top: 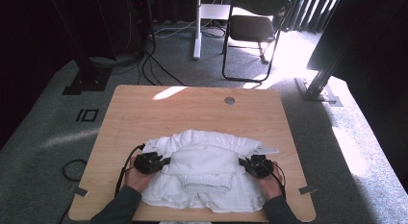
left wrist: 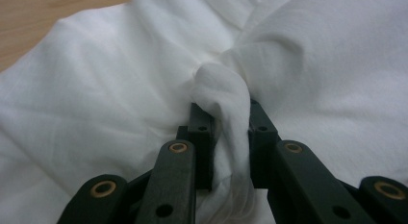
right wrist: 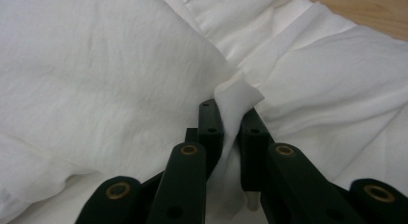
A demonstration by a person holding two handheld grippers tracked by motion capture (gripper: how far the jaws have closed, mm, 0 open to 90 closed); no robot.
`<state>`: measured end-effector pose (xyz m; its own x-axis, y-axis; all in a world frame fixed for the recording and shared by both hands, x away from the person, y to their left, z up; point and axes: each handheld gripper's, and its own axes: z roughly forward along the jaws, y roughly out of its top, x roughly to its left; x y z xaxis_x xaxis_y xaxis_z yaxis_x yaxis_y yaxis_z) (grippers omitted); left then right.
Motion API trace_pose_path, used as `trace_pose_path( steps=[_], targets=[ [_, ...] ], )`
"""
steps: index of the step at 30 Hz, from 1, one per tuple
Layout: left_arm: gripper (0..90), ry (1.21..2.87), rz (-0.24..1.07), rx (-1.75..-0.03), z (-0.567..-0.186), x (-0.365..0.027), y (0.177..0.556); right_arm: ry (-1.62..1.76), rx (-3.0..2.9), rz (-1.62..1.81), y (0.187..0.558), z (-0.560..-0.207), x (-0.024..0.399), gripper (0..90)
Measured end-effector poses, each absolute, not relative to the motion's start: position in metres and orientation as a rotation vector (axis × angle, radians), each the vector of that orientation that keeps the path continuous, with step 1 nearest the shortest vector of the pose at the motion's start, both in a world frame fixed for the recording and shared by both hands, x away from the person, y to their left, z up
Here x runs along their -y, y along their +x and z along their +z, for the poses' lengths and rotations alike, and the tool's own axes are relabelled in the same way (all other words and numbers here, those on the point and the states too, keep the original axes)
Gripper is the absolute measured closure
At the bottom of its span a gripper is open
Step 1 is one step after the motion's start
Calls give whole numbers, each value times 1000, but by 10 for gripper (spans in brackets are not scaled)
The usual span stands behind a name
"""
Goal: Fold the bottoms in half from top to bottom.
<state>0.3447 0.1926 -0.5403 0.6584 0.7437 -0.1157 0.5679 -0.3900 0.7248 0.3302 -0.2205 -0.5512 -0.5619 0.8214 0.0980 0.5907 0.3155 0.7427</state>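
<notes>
A white garment (top: 202, 171) lies bunched on the near half of the wooden table (top: 192, 108), with a ribbed band facing the person. My left gripper (top: 163, 162) pinches its left side; in the left gripper view a bunched fold of white cloth (left wrist: 226, 96) is squeezed between the black jaws, my left gripper (left wrist: 230, 119) shut on it. My right gripper (top: 243, 163) grips the right side; a thin fold of cloth (right wrist: 235, 101) stands between its jaws, my right gripper (right wrist: 232, 119) shut on it. Both hands rest low over the table.
A black folding chair (top: 252, 27) and a white stand (top: 197, 27) are on the carpet beyond the table. Cables (top: 154, 65) trail on the floor at the back left. A round grommet (top: 229, 100) sits near the table's far edge. Bare wood stretches beyond the garment.
</notes>
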Motion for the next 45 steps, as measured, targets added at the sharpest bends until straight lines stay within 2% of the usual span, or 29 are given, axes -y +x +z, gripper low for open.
trace_pose_path(
  steps=[10, 15, 20, 25, 31, 37, 39, 41, 45],
  targets=[
    [784, 2067, 395, -1131, -537, -186, 410, 1325, -2220, 1066, 386, -551, 208, 822],
    [782, 1985, 360, -1228, -538, -182, 439, 1374, -2149, 1039, 417, -551, 206, 807],
    [786, 1909, 332, -1284, -539, -180, 444, 1469, -2101, 1068, 433, -552, 208, 823],
    [794, 1803, 332, -1244, -515, -194, 436, 1421, -2082, 1085, 427, -533, 211, 839],
    [801, 1694, 347, -1124, -466, -204, 423, 1292, -1975, 1221, 410, -482, 225, 842],
    [808, 1527, 295, -1022, -422, -217, 411, 1196, -1828, 1326, 395, -436, 237, 847],
    [808, 1540, 322, -984, -412, -216, 402, 1198, -1769, 1429, 388, -424, 244, 847],
    [806, 1575, 338, -965, -409, -213, 394, 1158, -1783, 1391, 382, -419, 243, 846],
    [795, 1636, 329, -966, -423, -215, 375, 1138, -1850, 1350, 368, -431, 242, 839]
  ],
)
